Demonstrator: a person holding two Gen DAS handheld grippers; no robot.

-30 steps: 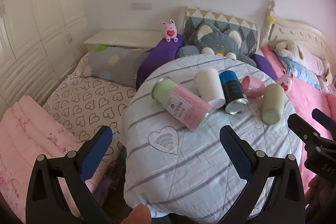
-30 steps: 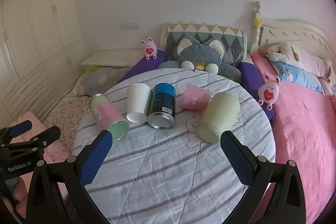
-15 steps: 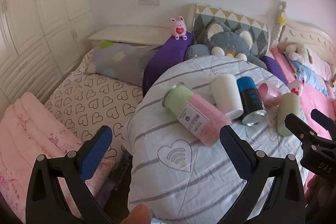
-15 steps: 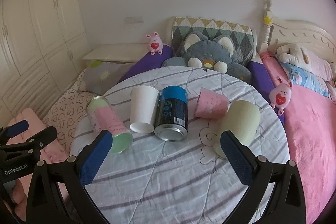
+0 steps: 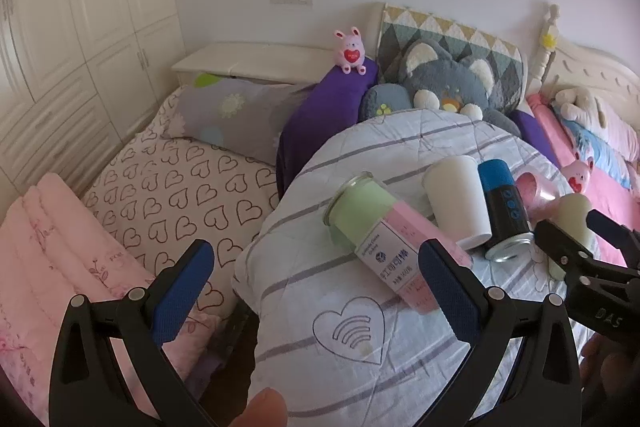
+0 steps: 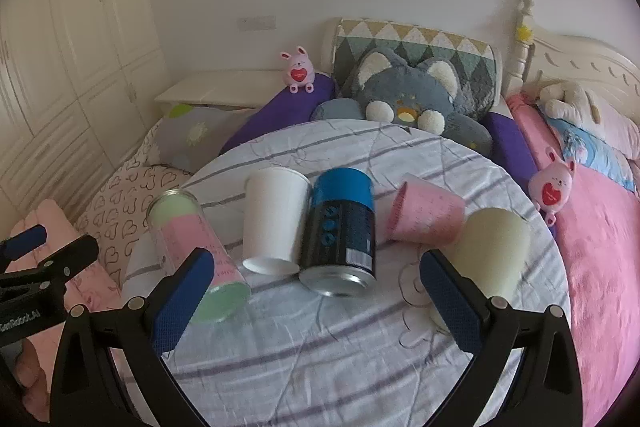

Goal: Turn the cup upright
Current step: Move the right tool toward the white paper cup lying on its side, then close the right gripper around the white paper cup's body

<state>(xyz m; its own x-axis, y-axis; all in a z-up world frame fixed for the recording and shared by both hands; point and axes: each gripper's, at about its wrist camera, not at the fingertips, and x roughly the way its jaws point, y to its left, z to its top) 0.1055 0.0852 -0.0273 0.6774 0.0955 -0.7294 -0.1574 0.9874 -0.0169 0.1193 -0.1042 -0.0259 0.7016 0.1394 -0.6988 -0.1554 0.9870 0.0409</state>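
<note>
Several containers lie on their sides on a round table with a striped cloth [image 6: 320, 355]: a pink-and-green jar [image 6: 192, 251], a white paper cup [image 6: 274, 223], a blue-and-black can [image 6: 342, 231], a pink cup [image 6: 428, 213] and a pale green cup [image 6: 486, 255]. My right gripper [image 6: 316, 299] is open and empty, low in front of the can. My left gripper [image 5: 316, 291] is open and empty at the table's left edge, its right finger overlapping the jar [image 5: 384, 239]. The white cup [image 5: 458, 203] and can [image 5: 504, 211] lie beyond it.
The table stands in front of two beds with a grey cat plush [image 6: 412, 99], purple pillows [image 5: 324, 115], small pink bunny toys [image 6: 298, 69] and a pink blanket [image 6: 600, 247]. White wardrobes [image 5: 60, 27] line the left wall. A heart-print sheet [image 5: 180, 195] is left of the table.
Both grippers have moved in toward the table, so the cups look larger. The left view has swung left, toward the heart-print bed. The cups have not moved.
</note>
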